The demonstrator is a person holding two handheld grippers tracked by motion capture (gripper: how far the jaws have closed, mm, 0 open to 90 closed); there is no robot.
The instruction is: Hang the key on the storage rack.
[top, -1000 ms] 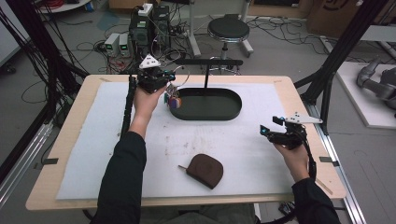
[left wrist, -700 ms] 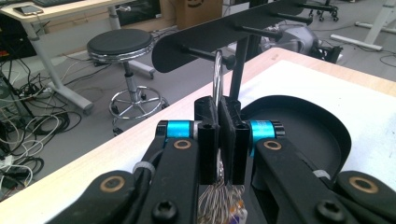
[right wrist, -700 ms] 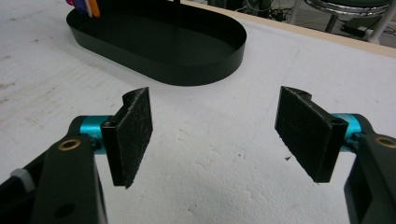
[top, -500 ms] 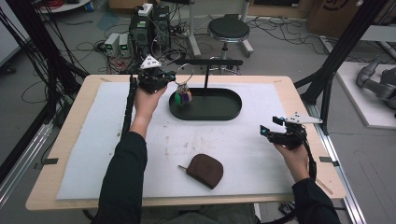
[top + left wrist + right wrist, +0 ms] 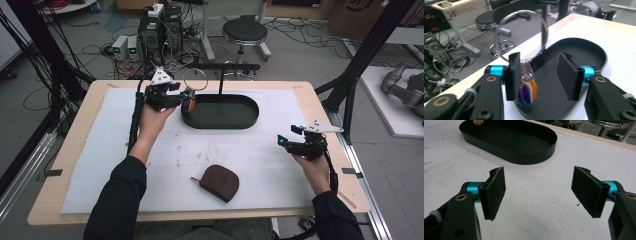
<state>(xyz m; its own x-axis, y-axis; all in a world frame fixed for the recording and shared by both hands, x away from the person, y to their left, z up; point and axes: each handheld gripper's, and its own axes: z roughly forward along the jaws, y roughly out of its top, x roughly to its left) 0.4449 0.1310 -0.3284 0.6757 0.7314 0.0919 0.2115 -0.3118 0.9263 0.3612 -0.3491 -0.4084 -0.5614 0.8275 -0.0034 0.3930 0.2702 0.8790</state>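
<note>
- The left claw (image 5: 186,100) is held over the near-left end of the black oval tray (image 5: 220,111), its jaws standing apart.
- A large metal key ring (image 5: 521,35) with a bunch of coloured tags (image 5: 527,90) sits between those jaws, against the left one; the tags hang over the tray's rim.
- The right claw (image 5: 286,142) hovers above the white mat (image 5: 100,150) well to the right of the tray, jaws wide apart with nothing between them.
- A brown pouch (image 5: 219,182) lies on the mat near the table's front edge, between the two claws and apart from both.
</note>
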